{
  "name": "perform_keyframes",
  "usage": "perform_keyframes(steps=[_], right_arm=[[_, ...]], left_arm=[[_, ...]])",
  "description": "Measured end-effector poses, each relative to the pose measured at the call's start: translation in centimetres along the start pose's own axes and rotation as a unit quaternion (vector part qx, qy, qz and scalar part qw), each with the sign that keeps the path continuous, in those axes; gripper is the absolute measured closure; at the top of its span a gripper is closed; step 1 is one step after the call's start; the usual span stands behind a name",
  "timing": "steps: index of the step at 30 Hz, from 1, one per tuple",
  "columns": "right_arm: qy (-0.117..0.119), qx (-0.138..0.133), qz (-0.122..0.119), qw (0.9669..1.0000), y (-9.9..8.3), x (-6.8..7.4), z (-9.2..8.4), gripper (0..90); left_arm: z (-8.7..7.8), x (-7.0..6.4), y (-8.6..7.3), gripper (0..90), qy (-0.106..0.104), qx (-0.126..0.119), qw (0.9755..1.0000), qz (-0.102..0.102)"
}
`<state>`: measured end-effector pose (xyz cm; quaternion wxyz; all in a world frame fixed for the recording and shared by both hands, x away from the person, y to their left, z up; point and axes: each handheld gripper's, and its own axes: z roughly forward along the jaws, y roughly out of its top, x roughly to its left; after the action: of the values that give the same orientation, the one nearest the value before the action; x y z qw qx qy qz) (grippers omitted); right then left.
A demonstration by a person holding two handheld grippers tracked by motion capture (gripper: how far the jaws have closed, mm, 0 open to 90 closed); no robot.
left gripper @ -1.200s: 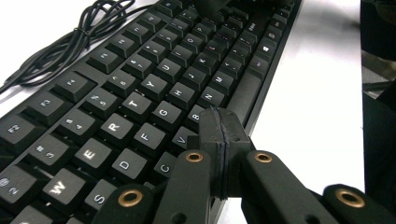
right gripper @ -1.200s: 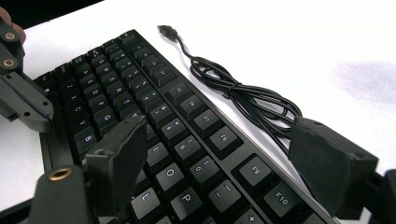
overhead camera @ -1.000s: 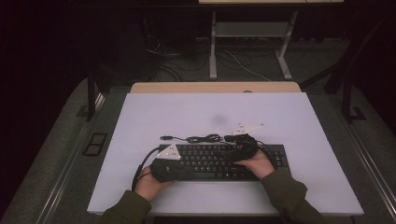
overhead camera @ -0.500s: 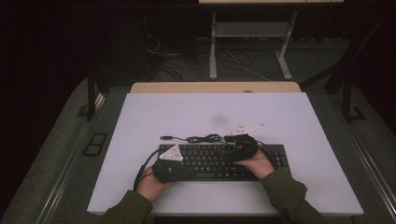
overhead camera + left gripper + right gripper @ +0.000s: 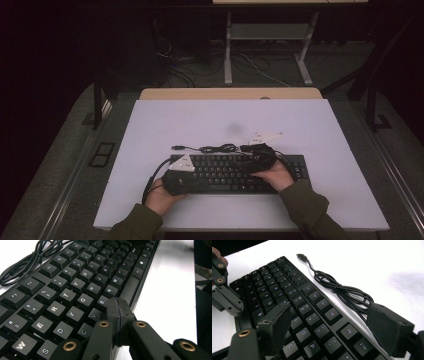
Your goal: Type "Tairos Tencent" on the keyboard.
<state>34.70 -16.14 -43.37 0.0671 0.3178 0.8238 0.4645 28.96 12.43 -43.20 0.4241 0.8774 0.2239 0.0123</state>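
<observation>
A black keyboard lies on the white table top near its front edge. Its cable is bundled just behind it and ends in a USB plug. My left gripper is shut with nothing between its pads. Its tip rests low over the bottom letter row, by the B key and the space bar. In the high view the left gripper sits at the keyboard's left end. My right gripper is open above the keyboard's middle-right. One jaw hangs over the keys, the other past the far edge above the cable.
A person's hands in olive sleeves come in from the bottom. A wooden desk edge borders the table's far side. Behind it stand metal frame legs and loose floor cables. Bare white surface lies left, right and beyond the keyboard.
</observation>
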Motion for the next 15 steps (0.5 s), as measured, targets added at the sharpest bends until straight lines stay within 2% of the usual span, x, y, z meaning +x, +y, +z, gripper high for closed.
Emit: perform_keyframes(steps=[5, 10, 15], right_arm=[[0.001, 0.001, 0.002, 1.0000, 0.1, 0.0, -0.1, 19.8], [0.009, 0.001, 0.001, 1.0000, 0.0, 0.0, -0.4, 19.9], [0.015, 0.001, 0.004, 0.9999, -0.1, 0.1, -1.0, 25.5]], left_arm=[[-0.2, 0.0, 0.0, 85.7, 0.005, -0.010, 0.9999, -0.008], [-0.2, 0.2, 0.0, 74.1, 0.010, -0.021, 0.9994, -0.026], [-0.2, 0.5, 0.0, 61.1, 0.017, -0.026, 0.9990, -0.033]])
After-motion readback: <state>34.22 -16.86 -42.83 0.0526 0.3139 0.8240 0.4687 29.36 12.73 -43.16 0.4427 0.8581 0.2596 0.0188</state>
